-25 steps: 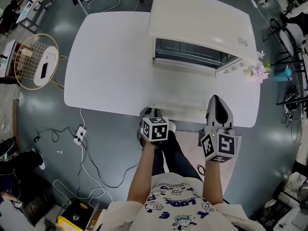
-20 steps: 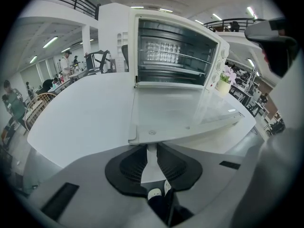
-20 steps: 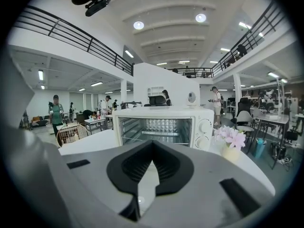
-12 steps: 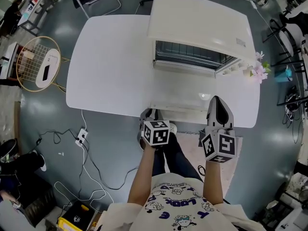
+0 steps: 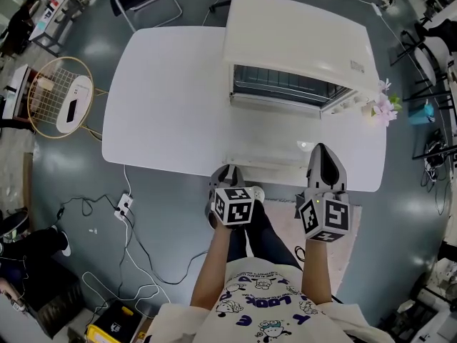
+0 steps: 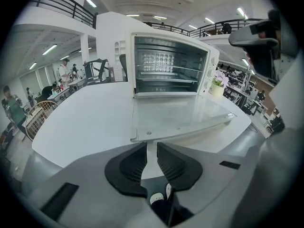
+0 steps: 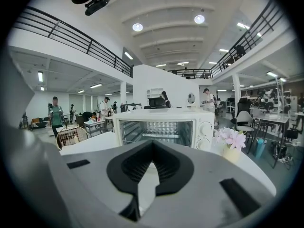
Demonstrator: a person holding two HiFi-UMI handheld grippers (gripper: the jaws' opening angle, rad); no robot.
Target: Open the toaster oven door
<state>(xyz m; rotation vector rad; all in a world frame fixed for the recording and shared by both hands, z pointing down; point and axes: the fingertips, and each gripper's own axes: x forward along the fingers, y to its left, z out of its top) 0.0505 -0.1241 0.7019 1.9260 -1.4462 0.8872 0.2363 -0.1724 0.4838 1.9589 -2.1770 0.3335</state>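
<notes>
The left hand-held gripper [image 5: 227, 171] hangs at the near edge of the worktop [image 5: 164, 91], jaws a narrow slit apart, nothing between them; just ahead lies the toaster oven door [image 5: 275, 138], already folded down flat, its long axis crossing the gripper's line; beyond stands the toaster oven [image 5: 296, 41]; the right hand-held gripper [image 5: 323, 148], tips together and empty, hovers by the door's right corner, about equally near.

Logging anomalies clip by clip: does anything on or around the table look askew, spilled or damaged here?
Nothing stands out. The toaster oven sits squarely on the white table, with its glass door folded down flat and intact. The flower pot beside it stands upright. No spill or breakage shows.
</notes>
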